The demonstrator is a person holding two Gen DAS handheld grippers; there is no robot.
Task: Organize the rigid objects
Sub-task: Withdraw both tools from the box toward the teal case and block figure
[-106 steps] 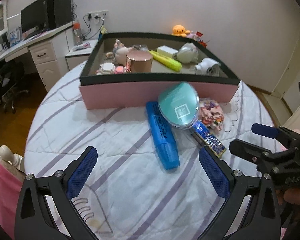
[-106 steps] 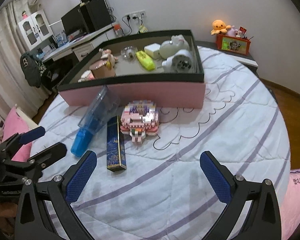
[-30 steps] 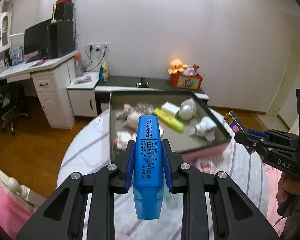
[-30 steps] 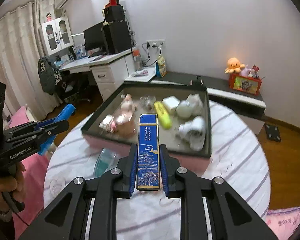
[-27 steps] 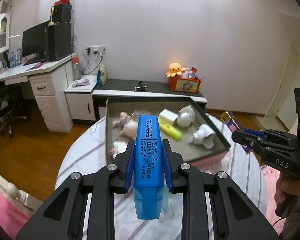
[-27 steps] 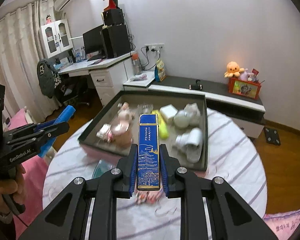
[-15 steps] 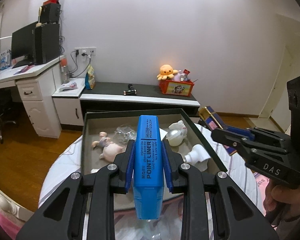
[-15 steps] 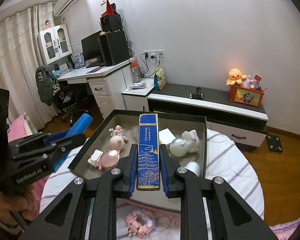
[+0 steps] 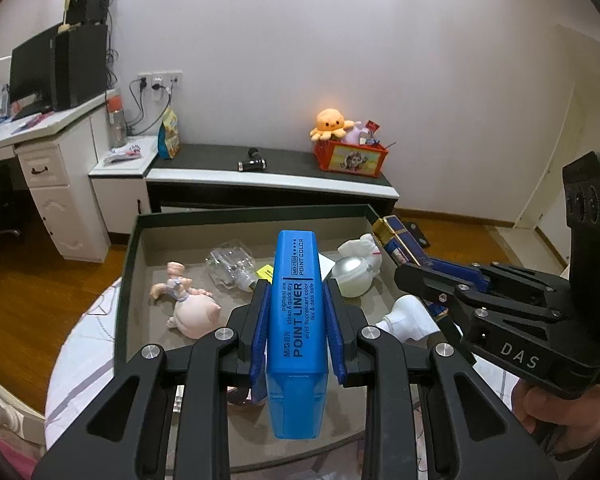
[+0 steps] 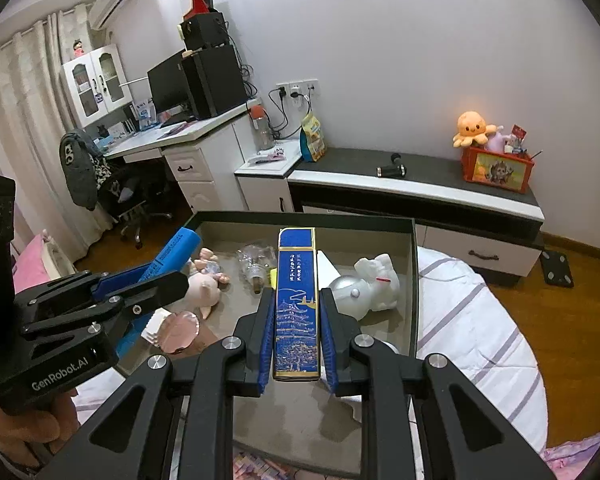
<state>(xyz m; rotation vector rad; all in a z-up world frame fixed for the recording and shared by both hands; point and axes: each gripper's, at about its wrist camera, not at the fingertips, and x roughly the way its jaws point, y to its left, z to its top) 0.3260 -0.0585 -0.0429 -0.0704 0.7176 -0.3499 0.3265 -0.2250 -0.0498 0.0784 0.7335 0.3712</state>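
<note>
Left wrist view: the left gripper (image 9: 296, 312) is clamped on the blue highlighter (image 9: 298, 332), held above the open box (image 9: 128, 256); its body blocks the box's middle, so only a corner of the yellow marker (image 9: 266, 270) peeks out. Right wrist view: the right gripper (image 10: 298, 328) pinches the navy slim box (image 10: 297, 304) over the same box, masking the floor behind it.

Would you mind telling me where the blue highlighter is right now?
The blue highlighter is clamped in the left gripper, held above the open box, centre of the left wrist view.
</note>
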